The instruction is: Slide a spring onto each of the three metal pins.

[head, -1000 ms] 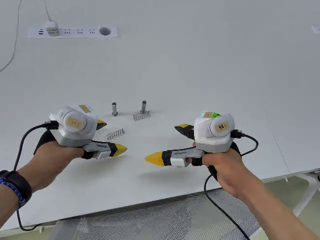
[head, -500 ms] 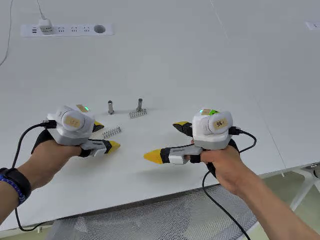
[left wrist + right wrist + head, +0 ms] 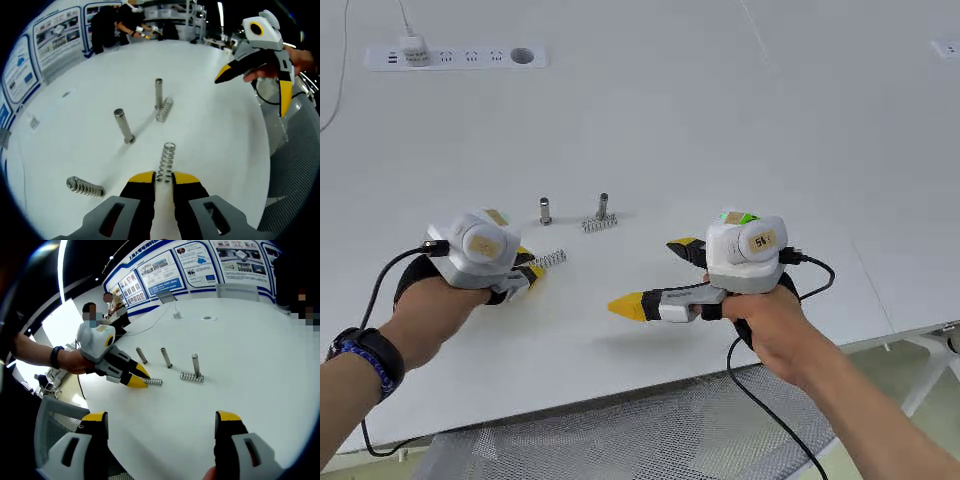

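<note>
Spring (image 3: 165, 157) pinched by left tongs (image 3: 158, 176), open bench (image 3: 215, 140) between it and pins (image 3: 123, 126)

On the table (image 3: 720, 120), a spring (image 3: 600, 224) lies beside one pin (image 3: 603, 206).

We see a white power strip (image 3: 470, 58) toward the worktop's (image 3: 720, 130) far left corner, a plug (image 3: 413, 47) in its left end.

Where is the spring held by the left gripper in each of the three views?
Head view: the spring is left of centre, poking out of the left gripper.
Left gripper view: spring low centre, between the yellow tips.
Right gripper view: spring left of centre, at the left gripper's tip.
Shared landmark: the pin with a loose spring at its base.
</note>
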`<state>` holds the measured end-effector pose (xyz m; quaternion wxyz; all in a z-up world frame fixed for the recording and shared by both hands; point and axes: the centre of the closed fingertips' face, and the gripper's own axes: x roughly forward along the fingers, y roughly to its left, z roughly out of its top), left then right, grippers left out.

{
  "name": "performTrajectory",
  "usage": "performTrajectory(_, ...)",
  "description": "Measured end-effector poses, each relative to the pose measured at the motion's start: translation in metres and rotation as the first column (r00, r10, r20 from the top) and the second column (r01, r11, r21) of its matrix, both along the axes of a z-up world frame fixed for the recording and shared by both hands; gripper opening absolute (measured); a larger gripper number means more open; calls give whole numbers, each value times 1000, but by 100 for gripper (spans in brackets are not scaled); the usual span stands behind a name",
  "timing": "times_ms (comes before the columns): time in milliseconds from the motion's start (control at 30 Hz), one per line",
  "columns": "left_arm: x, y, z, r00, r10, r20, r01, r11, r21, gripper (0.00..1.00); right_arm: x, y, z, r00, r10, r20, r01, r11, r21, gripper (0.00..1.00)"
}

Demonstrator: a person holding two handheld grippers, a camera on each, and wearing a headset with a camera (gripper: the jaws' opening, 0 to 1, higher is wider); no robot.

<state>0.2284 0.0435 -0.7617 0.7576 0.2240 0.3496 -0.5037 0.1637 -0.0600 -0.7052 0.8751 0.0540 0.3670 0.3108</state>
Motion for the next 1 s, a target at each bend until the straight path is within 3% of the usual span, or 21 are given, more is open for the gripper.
performTrajectory(67,0,-1,1,1000,15,-18,-15,1000,-13,15,-1,3,0,1000,1,-1,-1,1000,2,89)
performTrajectory(167,3,0,0,1000,21,-1,-21,1000,-4,12,-2,5,0,1000,3,-1,-3,1000,2,89)
performTrajectory(400,2,-1,1,999,51,-11,-50,999,17,10,-2,8,2,1000,7,0,-7,1000,3,89)
performTrajectory(467,-1,-1,2,998,64,-29,-64,998,14,10,-2,8,3,1000,6,-1,-6,1000,4,89)
performTrajectory(733,-14,6,5,996,83,-44,-83,996,10,10,-3,8,5,1000,-11,-5,11,1000,25,88)
performTrajectory(867,-18,10,7,990,119,-71,-120,993,-10,10,-3,9,6,1000,-14,-3,14,999,30,88)
performTrajectory(1000,-21,15,8,989,128,-73,-129,991,-16,10,-3,12,5,1000,-11,-5,12,999,39,88)
